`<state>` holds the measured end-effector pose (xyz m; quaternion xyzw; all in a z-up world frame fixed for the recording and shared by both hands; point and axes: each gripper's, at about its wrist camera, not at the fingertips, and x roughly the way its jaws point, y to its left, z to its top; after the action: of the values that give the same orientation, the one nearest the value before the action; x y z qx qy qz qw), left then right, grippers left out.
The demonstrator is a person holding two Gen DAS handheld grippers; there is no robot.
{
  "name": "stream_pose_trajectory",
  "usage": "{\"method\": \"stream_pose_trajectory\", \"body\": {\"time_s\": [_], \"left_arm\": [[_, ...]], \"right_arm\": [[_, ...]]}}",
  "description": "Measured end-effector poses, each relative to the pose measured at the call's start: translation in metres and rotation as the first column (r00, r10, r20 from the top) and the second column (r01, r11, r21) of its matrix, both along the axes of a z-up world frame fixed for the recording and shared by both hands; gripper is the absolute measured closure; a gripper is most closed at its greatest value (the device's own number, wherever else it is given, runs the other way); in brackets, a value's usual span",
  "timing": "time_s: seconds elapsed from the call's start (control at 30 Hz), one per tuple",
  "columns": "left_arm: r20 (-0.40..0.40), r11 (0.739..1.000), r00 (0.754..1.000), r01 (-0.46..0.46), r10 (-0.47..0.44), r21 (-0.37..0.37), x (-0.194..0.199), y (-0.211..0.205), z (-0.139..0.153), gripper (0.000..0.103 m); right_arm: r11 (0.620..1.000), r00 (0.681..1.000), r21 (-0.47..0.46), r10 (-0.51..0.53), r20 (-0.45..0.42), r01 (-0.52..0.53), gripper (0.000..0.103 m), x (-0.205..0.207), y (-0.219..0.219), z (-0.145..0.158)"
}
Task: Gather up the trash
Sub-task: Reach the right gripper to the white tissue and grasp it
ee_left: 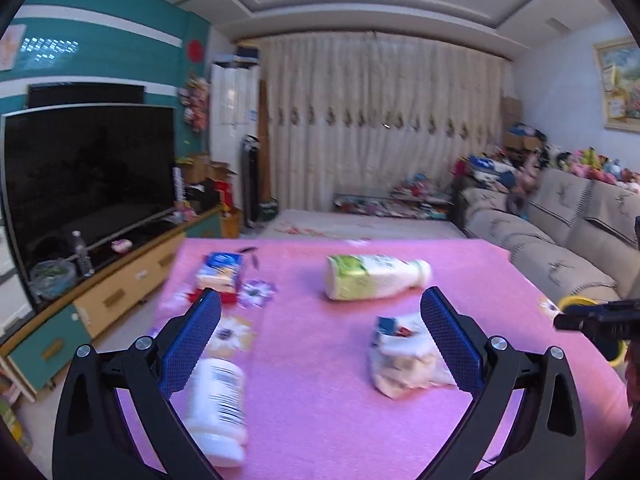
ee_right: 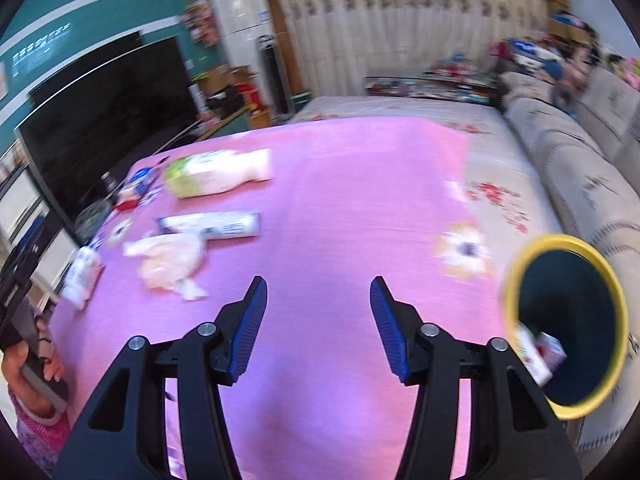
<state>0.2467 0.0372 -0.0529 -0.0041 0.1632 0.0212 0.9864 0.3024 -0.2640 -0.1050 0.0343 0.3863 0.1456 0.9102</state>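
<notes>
Home living rm: TV, sofa, curtains, toy clutter.

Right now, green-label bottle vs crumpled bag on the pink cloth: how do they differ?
The green-label bottle is rigid and keeps its shape, lying on its side; the crumpled bag is soft, flattened and creased. The bottle lies farther from the left gripper; the bag sits between its open fingers, untouched. Both are pale and rest on the pink cloth.

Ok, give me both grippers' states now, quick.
Left gripper: open wide, holding nothing; crumpled wrapper lies between its fingers on the table, untouched.
Right gripper: open, empty.
</notes>
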Motion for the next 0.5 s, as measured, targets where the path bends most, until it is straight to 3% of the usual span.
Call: {"method": "stream_pose_trajectory", "body": {"time_s": [0.17, 0.23, 0.5], "left_arm": [[0.051, 0.991, 0.991, -0.123, 0.120, 0.047, -0.008, 0.008, 0.008, 0.005], [0.058, 0.991, 0.990, -0.127, 0.125, 0.034, -0.010, 0.012, 0.009, 0.005], [0.016, 0.993, 0.993, -0.116, 0.116, 0.019, -0.004, 0.012, 0.005, 0.005]], "right_arm": [[0.989, 0.989, -0.016, 0.146, -0.014, -0.146, 0.047, 0.013, 0.069, -0.002], [0.983, 0.983, -0.019, 0.183, -0.016, -0.183, 0.039, 0.016, 0.089, -0.005], [0.973, 0.972, -0.050, 0.224, -0.065, -0.227, 0.039, 0.038, 0.141, -0.022]]}}
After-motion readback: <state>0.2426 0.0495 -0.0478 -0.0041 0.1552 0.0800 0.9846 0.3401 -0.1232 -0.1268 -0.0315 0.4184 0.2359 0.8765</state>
